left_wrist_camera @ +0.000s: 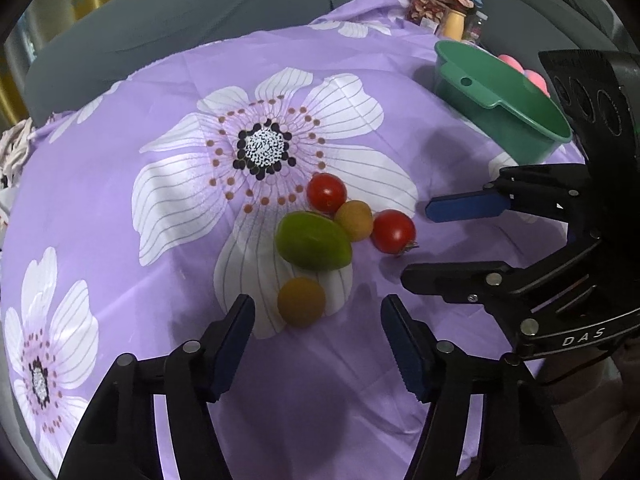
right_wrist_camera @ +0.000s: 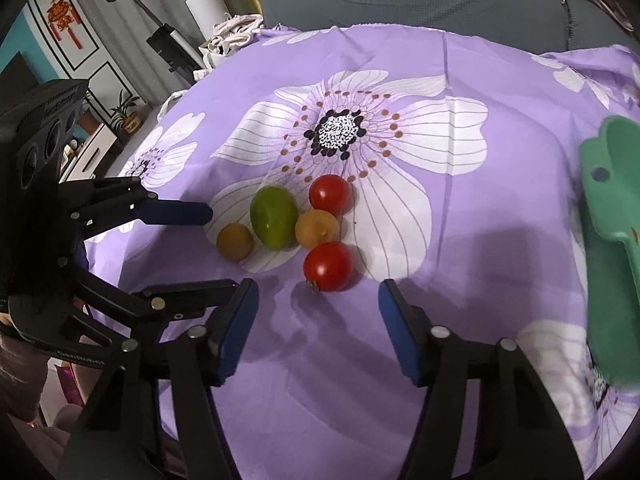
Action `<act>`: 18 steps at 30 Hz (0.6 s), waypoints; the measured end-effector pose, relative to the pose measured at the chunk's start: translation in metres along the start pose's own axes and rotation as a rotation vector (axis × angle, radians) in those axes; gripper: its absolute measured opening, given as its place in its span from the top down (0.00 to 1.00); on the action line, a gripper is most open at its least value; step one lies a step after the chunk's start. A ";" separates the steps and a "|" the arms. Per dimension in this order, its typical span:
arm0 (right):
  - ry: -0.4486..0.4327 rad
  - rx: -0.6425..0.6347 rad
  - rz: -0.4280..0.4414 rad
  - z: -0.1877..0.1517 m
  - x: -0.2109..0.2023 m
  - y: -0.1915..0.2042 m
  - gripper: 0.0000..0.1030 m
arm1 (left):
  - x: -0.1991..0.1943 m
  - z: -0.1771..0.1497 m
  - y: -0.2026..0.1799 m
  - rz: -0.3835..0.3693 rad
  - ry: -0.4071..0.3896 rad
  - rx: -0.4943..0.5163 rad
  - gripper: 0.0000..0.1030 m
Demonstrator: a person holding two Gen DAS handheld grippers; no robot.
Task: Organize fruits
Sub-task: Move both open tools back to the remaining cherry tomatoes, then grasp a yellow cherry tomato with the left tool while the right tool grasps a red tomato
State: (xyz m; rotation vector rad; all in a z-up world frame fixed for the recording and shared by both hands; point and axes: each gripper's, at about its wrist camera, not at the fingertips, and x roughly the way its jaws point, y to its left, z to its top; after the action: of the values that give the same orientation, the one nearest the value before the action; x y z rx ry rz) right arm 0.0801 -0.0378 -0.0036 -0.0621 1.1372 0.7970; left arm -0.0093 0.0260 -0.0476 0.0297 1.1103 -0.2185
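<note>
The left gripper (left_wrist_camera: 318, 340) is hovering released, the near brown fruit (left_wrist_camera: 301, 301) lying just beyond its tips. The right gripper (right_wrist_camera: 318, 328) is also hovering released, nearest the near tomato (right_wrist_camera: 329, 266). The green bowl (left_wrist_camera: 500, 108) is standing far right, well apart.

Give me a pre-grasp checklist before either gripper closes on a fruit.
1. Left gripper empty: ok.
2. Right gripper empty: ok.
3. Brown fruit lined up just ahead of the left gripper: ok.
4. Near tomato lined up just ahead of the right gripper: ok.
5. Green basket within view: ok.
6. Room left in the basket: cannot tell.
</note>
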 end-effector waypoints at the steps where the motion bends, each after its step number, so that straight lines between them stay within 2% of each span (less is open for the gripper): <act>1: 0.004 -0.006 0.000 0.002 0.002 0.001 0.45 | 0.001 0.000 0.001 -0.004 0.003 -0.003 0.45; 3: 0.013 -0.017 -0.001 0.005 0.007 0.002 0.46 | 0.003 0.000 0.002 -0.008 0.012 0.000 0.52; 9: 0.038 -0.029 -0.010 0.012 0.019 0.002 0.54 | 0.011 0.000 0.004 -0.001 0.031 0.006 0.60; 13: 0.045 -0.039 -0.014 0.014 0.021 0.001 0.60 | 0.014 0.002 0.008 -0.002 0.037 -0.005 0.72; 18: 0.045 -0.044 -0.029 0.015 0.022 -0.002 0.71 | 0.015 0.002 0.011 -0.013 0.031 -0.018 0.73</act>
State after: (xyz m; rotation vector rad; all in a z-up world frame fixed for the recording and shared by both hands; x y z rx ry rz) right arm 0.0967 -0.0211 -0.0152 -0.1335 1.1587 0.7979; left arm 0.0006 0.0344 -0.0613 0.0103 1.1437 -0.2203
